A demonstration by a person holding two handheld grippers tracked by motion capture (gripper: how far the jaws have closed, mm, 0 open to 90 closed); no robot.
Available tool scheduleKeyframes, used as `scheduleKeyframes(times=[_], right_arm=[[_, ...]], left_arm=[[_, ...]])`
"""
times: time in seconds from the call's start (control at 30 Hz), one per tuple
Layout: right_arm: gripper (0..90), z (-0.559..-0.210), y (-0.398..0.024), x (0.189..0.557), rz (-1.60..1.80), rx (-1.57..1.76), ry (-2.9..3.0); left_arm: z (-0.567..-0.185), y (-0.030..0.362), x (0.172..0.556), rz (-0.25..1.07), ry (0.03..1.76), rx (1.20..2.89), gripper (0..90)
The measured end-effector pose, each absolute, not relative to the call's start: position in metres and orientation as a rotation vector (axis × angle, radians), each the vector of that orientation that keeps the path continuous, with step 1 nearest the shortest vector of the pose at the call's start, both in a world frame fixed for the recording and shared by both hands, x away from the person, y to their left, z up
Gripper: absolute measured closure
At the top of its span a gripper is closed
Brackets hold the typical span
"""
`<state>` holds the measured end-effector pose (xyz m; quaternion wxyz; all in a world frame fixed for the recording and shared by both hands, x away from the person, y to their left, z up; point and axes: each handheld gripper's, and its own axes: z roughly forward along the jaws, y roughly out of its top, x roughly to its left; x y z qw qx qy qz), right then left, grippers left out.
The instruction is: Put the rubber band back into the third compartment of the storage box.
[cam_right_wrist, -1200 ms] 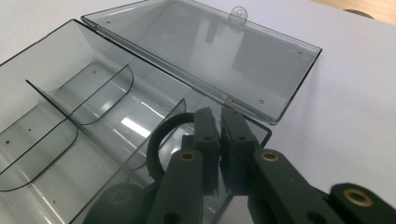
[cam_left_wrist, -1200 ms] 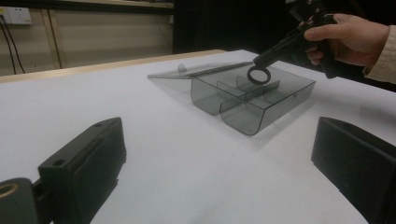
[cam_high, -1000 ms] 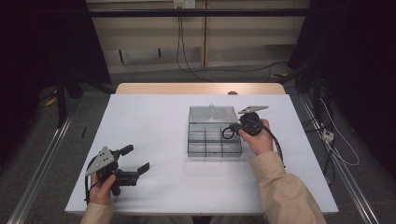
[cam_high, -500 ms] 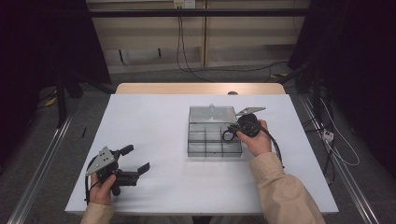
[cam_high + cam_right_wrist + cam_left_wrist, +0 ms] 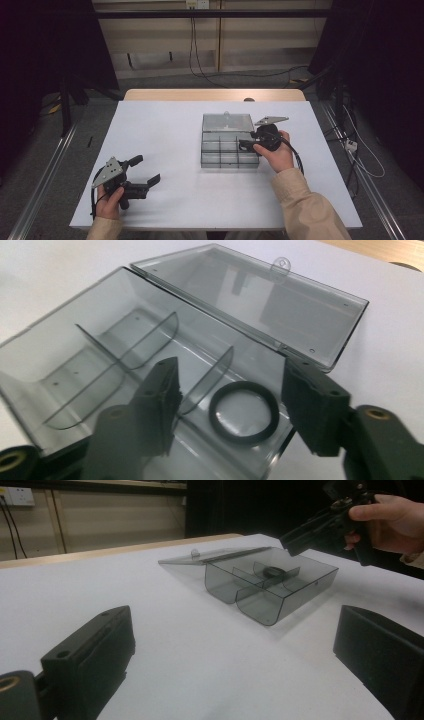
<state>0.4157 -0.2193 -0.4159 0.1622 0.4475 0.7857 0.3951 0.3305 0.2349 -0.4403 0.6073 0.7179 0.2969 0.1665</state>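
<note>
Already the black ring (image 5: pixel 243 413) lay flat in a corner compartment of the smoky clear box (image 5: pixel 95 347), low and right of centre in the right gripper view, with the hinged lid (image 5: pixel 260 295) folded back flat on the white table (image 5: pixel 165 130). By my reckoning the drop was done; pulling back and perhaps shutting the lid remained. My right gripper (image 5: pixel 230 400) had just been opening, its jaws spread to either side above the ring, pinching nothing, the left one over a divider. At lower left of the high view my left gripper (image 5: pixel 142 172) rested on the table, jaws spread wide and empty, well apart from the box.
</note>
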Motion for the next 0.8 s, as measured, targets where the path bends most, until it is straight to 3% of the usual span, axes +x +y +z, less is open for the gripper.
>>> scheduleKeyframes(times=[0.2,0.8], right_arm=[[22.9,-0.414,-0.222,0.400,1.147,1.265,2.245],[19.0,-0.420,-0.245,0.363,1.186,1.244,2.210]], left_arm=[[-0.441,0.234,0.331,0.384,0.686,1.671,2.9],[-0.441,0.235,0.329,0.385,0.692,1.665,2.9]])
